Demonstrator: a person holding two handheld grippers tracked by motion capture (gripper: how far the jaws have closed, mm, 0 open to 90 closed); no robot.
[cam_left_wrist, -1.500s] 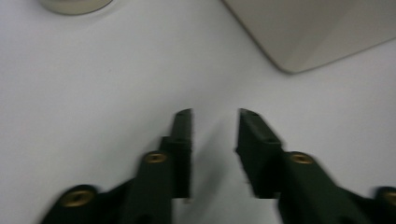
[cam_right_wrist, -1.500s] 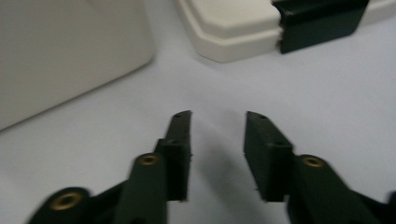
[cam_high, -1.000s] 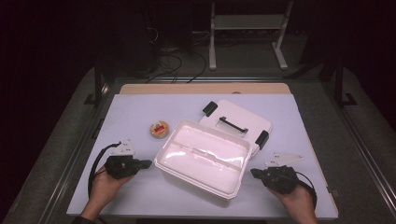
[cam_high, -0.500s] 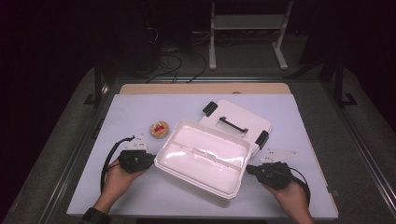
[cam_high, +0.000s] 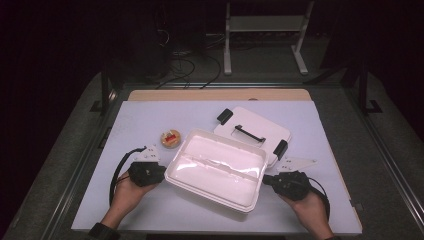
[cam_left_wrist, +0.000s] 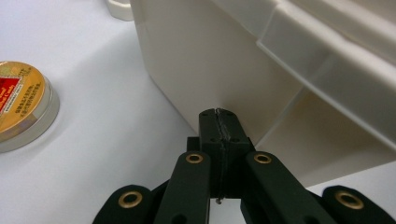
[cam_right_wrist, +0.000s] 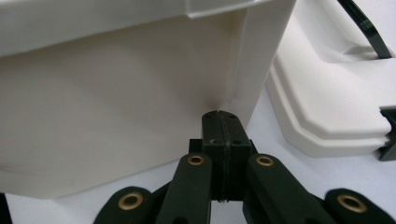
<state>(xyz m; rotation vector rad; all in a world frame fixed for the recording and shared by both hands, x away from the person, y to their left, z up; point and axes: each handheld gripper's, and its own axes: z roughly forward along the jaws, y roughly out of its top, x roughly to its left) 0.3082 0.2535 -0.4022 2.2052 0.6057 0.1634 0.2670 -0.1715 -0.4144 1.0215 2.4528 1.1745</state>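
An open, empty white plastic box (cam_high: 215, 167) sits slanted on the white mat. My left gripper (cam_high: 162, 175) is shut, its tips against the box's left wall (cam_left_wrist: 196, 56); in the left gripper view the closed jaws (cam_left_wrist: 219, 114) meet that wall near a corner. At the other end my right gripper (cam_high: 266, 180) is also shut, with its tips (cam_right_wrist: 219, 116) touching the right wall (cam_right_wrist: 116, 93). Nothing is held between either pair of jaws.
The box's white lid (cam_high: 252, 131), with a black handle and black latches, lies flat behind the box to the right (cam_right_wrist: 327, 107). A small round tin (cam_high: 170, 138) with a gold and red label stands left of the box (cam_left_wrist: 18, 107). The mat's front edge runs just below the hands.
Both grippers have slid inward from the sides until their shut tips reach the box walls. The box, lid and tin have stayed put.
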